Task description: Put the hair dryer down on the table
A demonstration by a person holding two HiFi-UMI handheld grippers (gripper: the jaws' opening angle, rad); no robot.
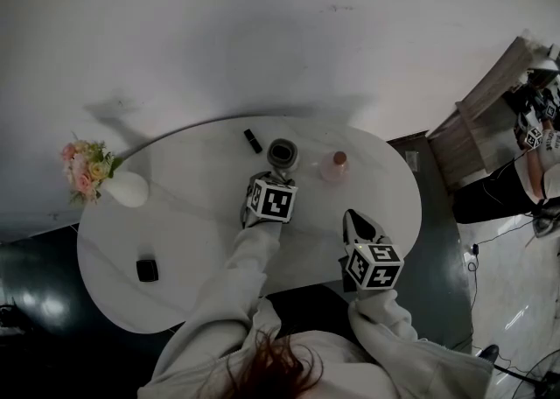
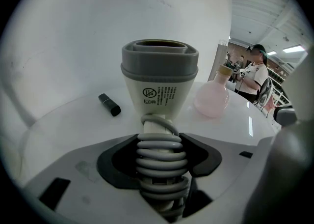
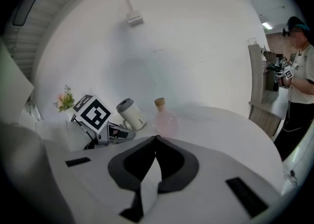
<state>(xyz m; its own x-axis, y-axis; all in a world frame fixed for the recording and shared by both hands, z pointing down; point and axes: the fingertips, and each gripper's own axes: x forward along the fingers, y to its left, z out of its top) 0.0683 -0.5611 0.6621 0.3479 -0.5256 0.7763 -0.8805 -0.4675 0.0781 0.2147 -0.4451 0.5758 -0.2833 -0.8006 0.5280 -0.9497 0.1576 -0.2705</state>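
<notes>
The table looks glossy and smooth, the hair dryer matt plastic, the pink bottle frosted.

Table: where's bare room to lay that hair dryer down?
The widest bare patch lies between the flower vase, the small black box and the hair dryer. The right end of the table, beyond the pink bottle, is free too. The far middle is crowded: black tube, dryer, bottle.

- white-shelled left gripper, black jaw pads, black-and-white marker cube
- matching white right gripper, marker cube
- pale cream fabric sleeves
</notes>
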